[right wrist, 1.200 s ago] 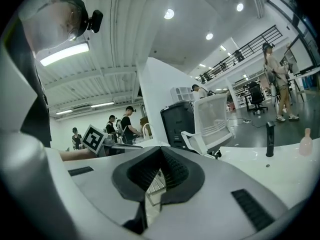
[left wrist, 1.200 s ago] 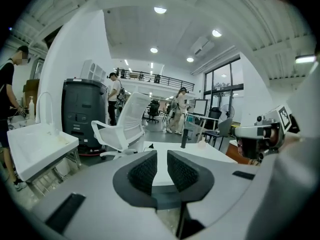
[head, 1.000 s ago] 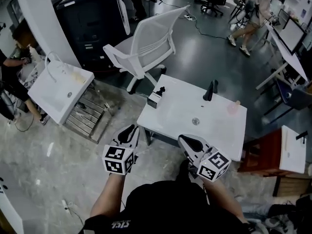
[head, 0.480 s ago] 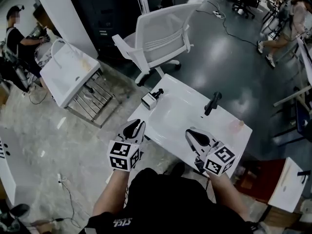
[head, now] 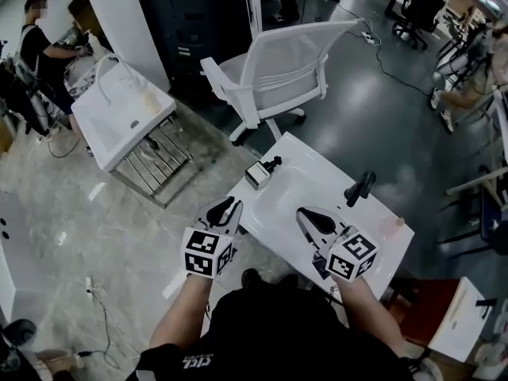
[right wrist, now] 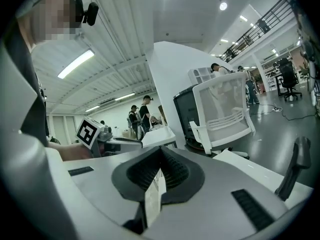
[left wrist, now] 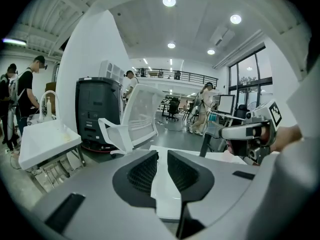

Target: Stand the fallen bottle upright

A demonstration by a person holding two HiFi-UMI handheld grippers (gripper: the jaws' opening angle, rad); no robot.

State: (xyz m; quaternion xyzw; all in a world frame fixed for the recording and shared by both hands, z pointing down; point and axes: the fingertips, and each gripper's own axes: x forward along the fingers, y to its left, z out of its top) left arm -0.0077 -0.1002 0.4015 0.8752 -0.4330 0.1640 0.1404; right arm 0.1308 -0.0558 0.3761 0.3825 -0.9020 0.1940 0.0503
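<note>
White and glossy, the surface [head: 379, 217] is sitting in the middle of the head view, with a shallow basin sunk into it and a black tap [head: 359, 189] standing at its far right edge. The bottle [head: 257, 175], white with a black pump top, is lying on its side at the far left corner of the surface, its pump pointing to the right and away.

The left gripper [head: 225, 207] is hanging over the near left edge of the surface, just short of the bottle and not touching it. Its own view shows the left gripper [left wrist: 162, 156] with its fingers [left wrist: 145, 171] standing a narrow slit apart, with only the bare white surface showing between them. The right gripper [head: 306, 213] is hovering over the near part of the basin, well apart from the bottle. In its own view the right gripper [right wrist: 161, 153] is keeping its fingers [right wrist: 175, 170] pressed together, pinching nothing, while the tap [right wrist: 296, 165] is rising at the right.

Beyond the surface a white office chair [head: 278, 66] is standing on the dark floor. To the far left a second white sink [head: 127, 117] is resting on a metal frame, and a person [head: 40, 50] is standing beside it.
</note>
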